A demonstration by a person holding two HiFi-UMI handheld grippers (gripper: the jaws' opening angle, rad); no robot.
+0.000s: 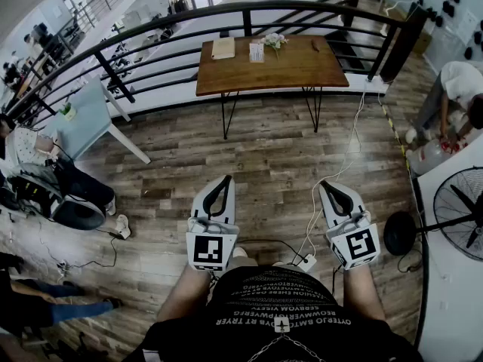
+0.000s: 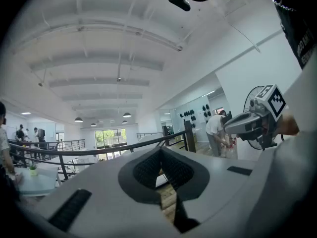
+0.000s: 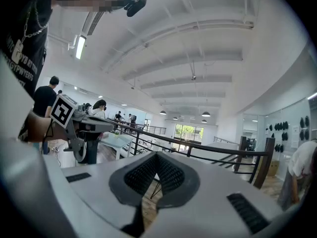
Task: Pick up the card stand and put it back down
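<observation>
The card stand (image 1: 256, 51) is a small white upright card at the back of the wooden table (image 1: 302, 70), between a sheet of paper (image 1: 223, 47) and a small bunch of flowers (image 1: 274, 41). Both grippers hang close to my body, well short of the table, pointing toward it over the wood floor. In the head view the left gripper (image 1: 226, 179) has its jaws together with nothing between them. The right gripper (image 1: 327, 185) is likewise shut and empty. In their own views the left gripper (image 2: 159, 153) and the right gripper (image 3: 156, 156) show tips meeting, with only the railing and room beyond.
A black curved railing (image 1: 151, 29) runs behind the table. A standing fan (image 1: 453, 210) and a white counter are at the right, where a person (image 1: 453, 89) crouches. A pale blue table (image 1: 87, 119) and bags lie at the left. Cables and a power strip (image 1: 306, 262) lie on the floor by my feet.
</observation>
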